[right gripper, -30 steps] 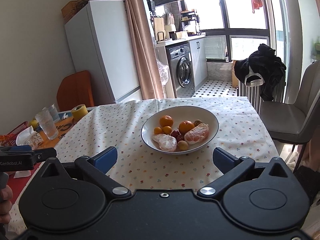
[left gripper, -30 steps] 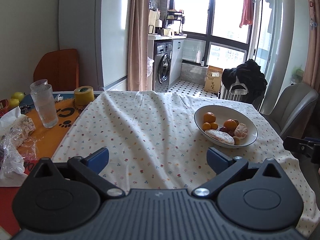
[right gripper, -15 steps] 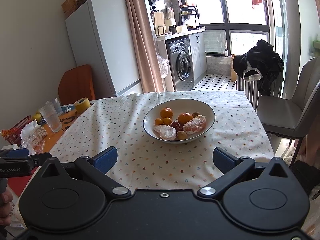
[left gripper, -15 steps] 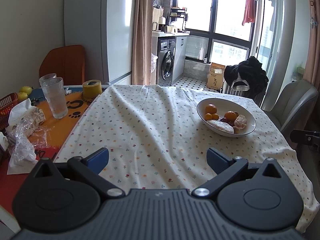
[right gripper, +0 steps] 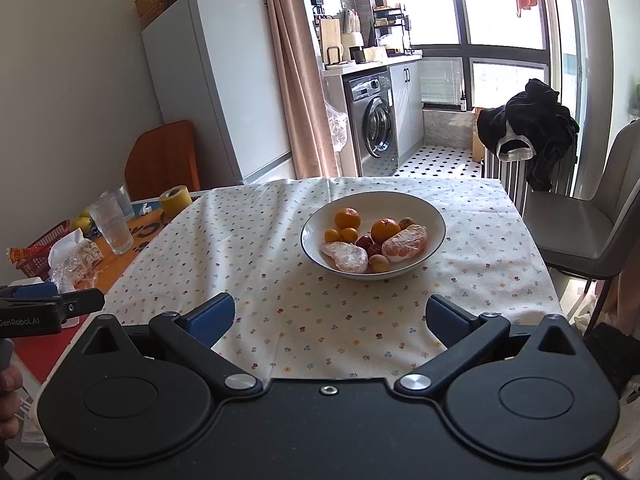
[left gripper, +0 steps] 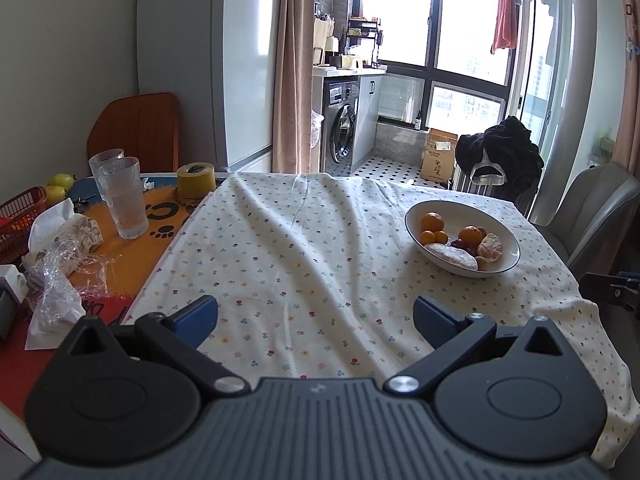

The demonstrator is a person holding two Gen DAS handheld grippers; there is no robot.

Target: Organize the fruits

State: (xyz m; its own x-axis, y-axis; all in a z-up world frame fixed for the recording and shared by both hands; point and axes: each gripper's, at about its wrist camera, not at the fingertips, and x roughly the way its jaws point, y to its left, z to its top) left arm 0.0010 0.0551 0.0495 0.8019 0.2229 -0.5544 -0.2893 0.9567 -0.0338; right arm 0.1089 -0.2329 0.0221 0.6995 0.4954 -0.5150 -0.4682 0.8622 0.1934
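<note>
Right gripper (right gripper: 330,316): fingers wide apart, holding nothing, hovering over the near edge of the surface (right gripper: 256,240). The bowl (right gripper: 434,220), with all visible fruit (right gripper: 404,243) inside, lies just ahead of them, nearly centred. Left gripper (left gripper: 316,317): fingers equally spread and empty; from it the bowl lies farther ahead and off right, so the right hand is nearer.

White, dark-rimmed bowl (right gripper: 434,236) of orange mandarins (right gripper: 347,217); cream tablecloth (left gripper: 304,264) dotted with small coloured flowers; yellow tape roll (left gripper: 196,181); orange paw-print mat (left gripper: 132,246); red basket (left gripper: 18,216); blue finger pads (right gripper: 212,317)
</note>
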